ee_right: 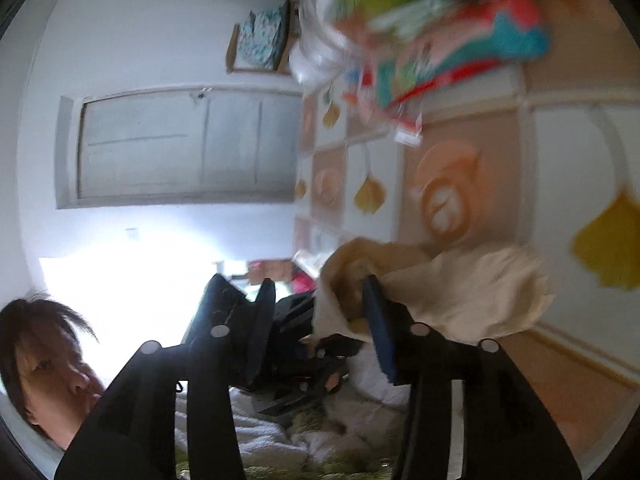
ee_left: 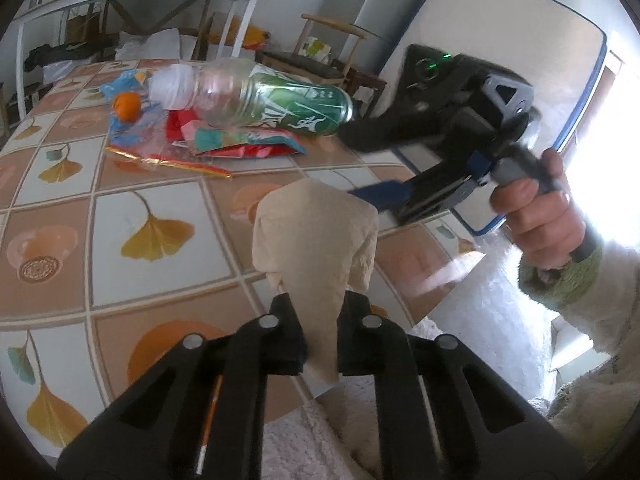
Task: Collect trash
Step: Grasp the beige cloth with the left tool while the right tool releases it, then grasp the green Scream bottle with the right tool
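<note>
The left tool (ee_left: 318,332) is clenched on the narrow lower end of a crumpled beige napkin (ee_left: 316,236), pinching it so the wad stands up over the near edge of the bench (ee_left: 60,216), probably because a soft, shapeless scrap is easiest to carry by a bunched corner. The right tool (ee_left: 374,168), gripped by a hand (ee_left: 536,220) in a fluffy sleeve (ee_left: 580,280), sits just to the right of the napkin with its blue-padded finger (ee_right: 380,328) close against the paper; its jaws stand apart and do not appear to press on anything, so I judge it released, as if the napkin is now the left side's to hold. Beyond the napkin, further across the bench, the remaining trash lies in a loose pile: a clear plastic bottle (ee_left: 256,96) with a green label on its side, resting on bright snack wrappers (ee_left: 224,144), with a small orange (ee_left: 127,106) just left of the bottle's cap. That pile looks untouched, so collecting seems far from finished.
</note>
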Motion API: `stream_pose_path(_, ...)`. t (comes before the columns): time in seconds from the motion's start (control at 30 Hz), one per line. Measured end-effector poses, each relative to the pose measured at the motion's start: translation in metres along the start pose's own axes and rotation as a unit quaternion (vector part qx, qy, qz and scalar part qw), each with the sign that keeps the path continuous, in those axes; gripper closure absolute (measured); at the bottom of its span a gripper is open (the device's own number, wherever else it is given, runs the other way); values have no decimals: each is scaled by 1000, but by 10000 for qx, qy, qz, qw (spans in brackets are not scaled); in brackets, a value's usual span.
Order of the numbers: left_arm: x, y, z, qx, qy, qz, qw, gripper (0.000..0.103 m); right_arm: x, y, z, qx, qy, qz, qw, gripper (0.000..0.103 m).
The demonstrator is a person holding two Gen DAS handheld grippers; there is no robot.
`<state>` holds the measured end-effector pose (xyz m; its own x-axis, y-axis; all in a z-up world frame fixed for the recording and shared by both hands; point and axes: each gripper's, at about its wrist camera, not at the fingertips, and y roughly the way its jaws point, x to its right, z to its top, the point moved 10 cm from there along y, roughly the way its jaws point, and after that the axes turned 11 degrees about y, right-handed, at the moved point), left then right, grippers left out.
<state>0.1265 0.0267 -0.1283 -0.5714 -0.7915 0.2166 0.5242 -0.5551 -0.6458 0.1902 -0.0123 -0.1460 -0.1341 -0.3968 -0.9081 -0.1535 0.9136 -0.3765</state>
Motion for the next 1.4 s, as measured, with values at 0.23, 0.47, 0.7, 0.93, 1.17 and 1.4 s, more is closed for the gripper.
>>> stream_pose_path(0.23,-30,2,-6,-330,-451,596,9967,96,-36,-56,30,1546,-2096,-2390,9355,38)
stream_pose_path(0.47,-46,3,-10,-442,-650,769,9939,96,-71,-50,88,1653,-4400,-4420,7640,21)
stream_pose_path(0.7,-47,3,-12,-443,-674,735,9940,96,-55,-15,130,692,-4823,-4976,7176,21)
stream_pose_path(0.93,-47,3,-12,-446,-692,674,9943,96,-33,14,146,212,-4872,-5268,6961,21)
stream_pose_path(1.17,-47,3,-13,-418,-718,661,9943,96,-45,2,139,676,-4721,-5165,7112,32)
stream_pose_path(1.4,-48,3,-13,-376,-778,676,9940,96,-60,-39,115,1361,-4357,-5067,7314,36)
